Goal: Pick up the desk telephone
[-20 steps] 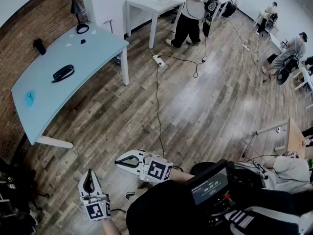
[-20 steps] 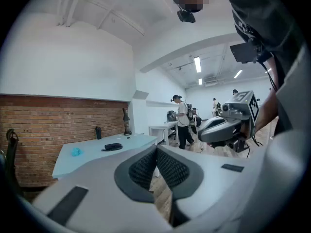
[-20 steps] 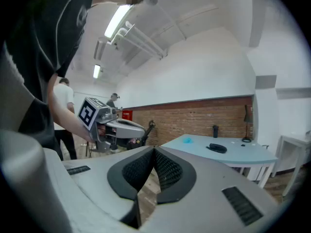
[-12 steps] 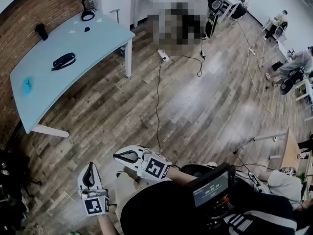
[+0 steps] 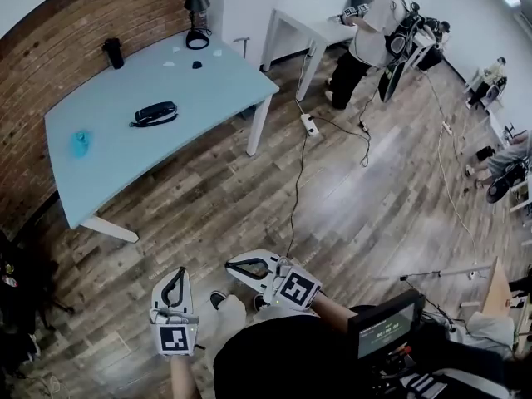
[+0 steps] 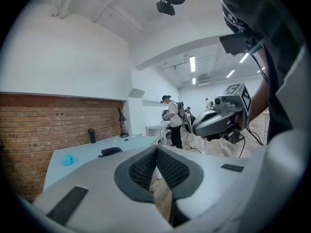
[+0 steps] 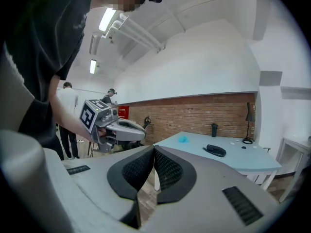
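Left tool: your left tool (image 5: 177, 274) is closed, its pads pressed together with nothing between them. You hold it low in front of your body, over the wooden floor (image 5: 249, 198).
Right tool: your right tool (image 5: 233, 264) is closed too, with nothing in its jaws. It sits just beside the left tool on that tool's right, tips turned toward it but not touching.
Desk telephone: the desk telephone (image 5: 155, 113) lies flat on the tabletop (image 5: 108, 160), well ahead of both tools and far from either. Neither tool touches it.
Beyond the telephone: from your tools, a black lamp (image 5: 197, 15) and a dark cup (image 5: 113, 53) stand at the far side of the tabletop, near the brick wall (image 5: 50, 40).
Left of the telephone: a small blue object (image 5: 80, 144) sits apart from it, ahead of your left tool.
Floor ahead of the right tool: a power strip (image 5: 308, 124) lies with its cable trailing back toward you.
Further off: a person (image 5: 366, 40) stands by a white table.
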`<state>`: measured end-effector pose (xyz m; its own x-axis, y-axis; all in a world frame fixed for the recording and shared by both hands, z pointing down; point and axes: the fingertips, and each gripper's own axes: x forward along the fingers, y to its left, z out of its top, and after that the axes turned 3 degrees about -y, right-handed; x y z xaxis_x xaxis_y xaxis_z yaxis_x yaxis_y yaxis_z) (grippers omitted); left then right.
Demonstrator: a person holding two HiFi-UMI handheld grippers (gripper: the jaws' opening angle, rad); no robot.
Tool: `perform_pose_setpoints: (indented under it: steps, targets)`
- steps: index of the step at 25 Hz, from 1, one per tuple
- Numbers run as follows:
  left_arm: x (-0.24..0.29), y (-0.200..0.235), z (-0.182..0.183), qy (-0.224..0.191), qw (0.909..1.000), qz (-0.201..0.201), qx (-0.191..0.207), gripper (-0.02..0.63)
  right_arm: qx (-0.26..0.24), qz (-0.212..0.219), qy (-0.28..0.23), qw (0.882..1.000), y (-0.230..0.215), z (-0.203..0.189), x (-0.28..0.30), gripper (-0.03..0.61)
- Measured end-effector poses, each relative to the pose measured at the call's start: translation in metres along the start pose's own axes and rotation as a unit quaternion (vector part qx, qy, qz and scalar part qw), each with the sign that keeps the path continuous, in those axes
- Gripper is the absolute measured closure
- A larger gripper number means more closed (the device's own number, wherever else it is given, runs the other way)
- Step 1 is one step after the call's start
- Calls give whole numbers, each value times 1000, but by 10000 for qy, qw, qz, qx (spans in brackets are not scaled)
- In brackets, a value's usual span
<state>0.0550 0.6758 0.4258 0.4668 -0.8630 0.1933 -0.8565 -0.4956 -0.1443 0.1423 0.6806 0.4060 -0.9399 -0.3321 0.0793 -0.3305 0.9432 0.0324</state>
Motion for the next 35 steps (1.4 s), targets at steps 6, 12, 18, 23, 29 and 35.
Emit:
perform_pose_setpoints:
  steps: [6, 12, 18, 23, 29, 35]
  targets:
    - [16, 33, -5, 46, 9992, -333, -223, 588, 158, -219, 115, 9996, -21, 14, 39, 560]
    - [42, 43, -12, 79, 9981, -366, -485, 588, 368, -115, 319, 9987, -49, -7, 55, 560]
    - [99, 55, -17, 423, 9963, -249, -706, 588, 400, 327, -50, 9987, -100, -14, 88, 560]
    - [162, 64, 4, 421, 9952, 47, -887, 588, 379, 550, -239, 9975, -161, -6, 87, 560]
    - [207, 65, 15, 636, 9949, 231, -749, 588, 641, 583, -297, 9958, -218, -14, 76, 560]
    - [212, 90, 2, 719, 9930, 405, -848, 588, 691, 586, -103, 9958, -251, -26, 101, 560]
